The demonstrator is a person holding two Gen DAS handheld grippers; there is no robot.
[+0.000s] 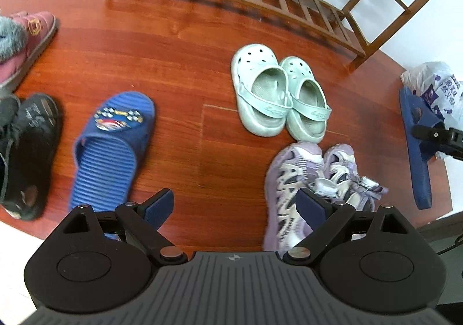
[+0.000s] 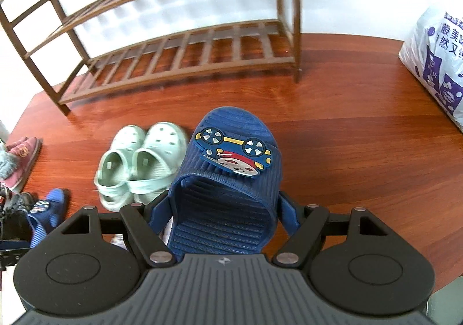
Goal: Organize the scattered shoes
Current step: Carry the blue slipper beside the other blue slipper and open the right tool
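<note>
Shoes all off the rack (image 2: 179, 61), which is empty. My R gripper (image 2: 224, 209) is clamped on one blue slipper (image 2: 228, 168), lifted off the floor. L gripper (image 1: 235, 209) is wide open, holding nothing; its mate (image 1: 113, 145), clogs (image 1: 277, 96), sneakers (image 1: 312, 180) etc. are on the floor.

Left gripper (image 1: 235, 203), jaws wide, hovers over floor (image 1: 179, 70) between blue slipper (image 1: 111, 142) and lilac sneakers (image 1: 315, 183), apparently empty.

White plastic bag (image 2: 437, 64) w/ purple print on wood floor (image 2: 347, 136).
</note>
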